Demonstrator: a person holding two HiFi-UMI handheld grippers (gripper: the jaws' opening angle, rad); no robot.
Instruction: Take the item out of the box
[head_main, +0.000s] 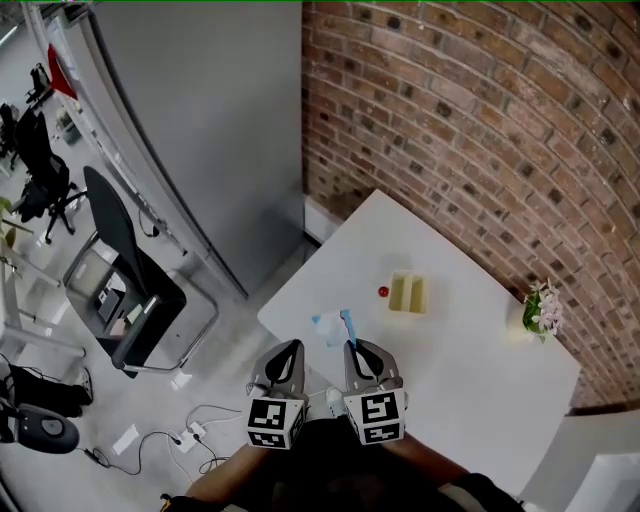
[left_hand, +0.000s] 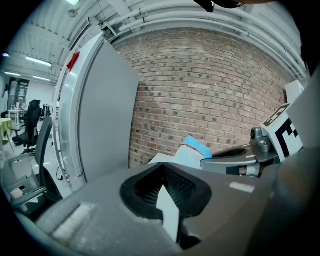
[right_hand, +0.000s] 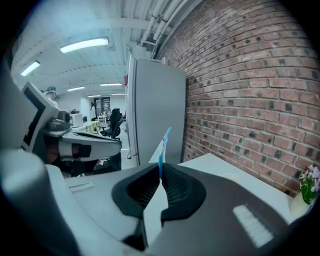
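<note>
A small yellow open box (head_main: 407, 294) stands near the middle of the white table (head_main: 470, 385). My right gripper (head_main: 352, 347) (right_hand: 161, 175) is over the table's near corner, shut on a thin light-blue packet (head_main: 331, 326) that sticks up edge-on from its pads (right_hand: 161, 150). In the left gripper view the same packet (left_hand: 194, 150) shows flat, beside the right gripper (left_hand: 240, 161). Just left of the right one, past the table's corner, my left gripper (head_main: 289, 347) (left_hand: 162, 172) is shut with nothing in it.
A small red thing (head_main: 382, 291) lies by the box's left side. A vase of pale flowers (head_main: 541, 310) sits at the table's right edge. A brick wall (head_main: 470, 130) runs behind, a grey cabinet (head_main: 200, 130) to the left, with an office chair (head_main: 120, 260) and floor cables (head_main: 195, 435).
</note>
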